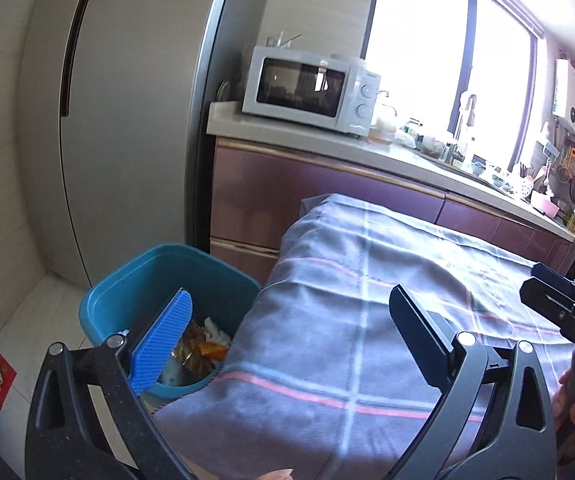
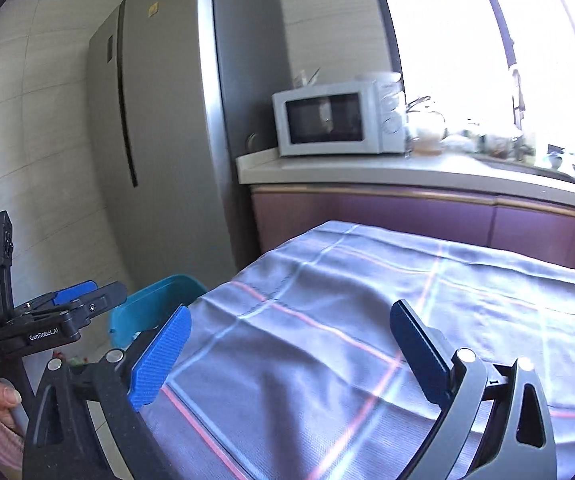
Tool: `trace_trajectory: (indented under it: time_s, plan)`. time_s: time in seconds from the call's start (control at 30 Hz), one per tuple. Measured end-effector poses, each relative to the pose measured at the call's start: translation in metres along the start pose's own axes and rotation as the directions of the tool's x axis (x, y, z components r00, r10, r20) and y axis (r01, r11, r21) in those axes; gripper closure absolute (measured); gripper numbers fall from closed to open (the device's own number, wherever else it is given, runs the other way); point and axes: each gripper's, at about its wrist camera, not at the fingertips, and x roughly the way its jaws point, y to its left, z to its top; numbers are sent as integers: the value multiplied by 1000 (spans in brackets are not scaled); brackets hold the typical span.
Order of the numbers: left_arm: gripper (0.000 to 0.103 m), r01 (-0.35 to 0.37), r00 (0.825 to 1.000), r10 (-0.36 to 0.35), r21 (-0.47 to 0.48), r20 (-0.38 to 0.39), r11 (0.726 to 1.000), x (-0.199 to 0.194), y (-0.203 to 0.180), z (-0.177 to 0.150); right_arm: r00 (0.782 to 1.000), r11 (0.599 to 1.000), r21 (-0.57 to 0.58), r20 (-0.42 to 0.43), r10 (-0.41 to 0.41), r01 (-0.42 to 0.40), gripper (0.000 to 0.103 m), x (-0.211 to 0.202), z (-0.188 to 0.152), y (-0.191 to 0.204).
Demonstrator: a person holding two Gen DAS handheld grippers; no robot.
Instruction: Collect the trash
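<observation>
Both grippers are up over the checked cloth (image 1: 387,280) on the table, jaws spread wide and empty: left gripper (image 1: 287,336), right gripper (image 2: 291,344). Trash (image 1: 203,348) sits inside the teal bin (image 1: 135,292) beside the table's corner.

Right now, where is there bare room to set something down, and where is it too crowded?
The plaid cloth covering the table looks bare all across, from the edge beside the teal bin to the cabinet side. The countertop right of the microwave is crowded with jars and dishes along the window. The bin already holds wrappers. Both grippers, left and right, are open and empty.
</observation>
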Motion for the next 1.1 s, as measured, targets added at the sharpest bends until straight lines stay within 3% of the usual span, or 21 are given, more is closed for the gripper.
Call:
trace_trajectory:
  time_s: [0.17, 0.37, 0.8, 1.1]
  plan:
    - [6, -12, 999, 11, 55, 31, 998, -7, -32, 0, 990, 993, -2, 74, -116, 117, 7, -28, -6, -12]
    - [6, -11, 996, 1, 117, 90, 993, -20, -63, -2, 975, 982, 60, 122, -185, 179, 7, -56, -12, -36]
    - [6, 26, 984, -59, 195, 168, 980, -33, -108, -6, 947, 957, 124, 155, -281, 263, 7, -85, -25, -58]
    - [6, 45, 981, -86, 230, 173, 972, -32, -127, -12, 935, 945, 153, 167, -312, 288, 7, -96, -29, -66]
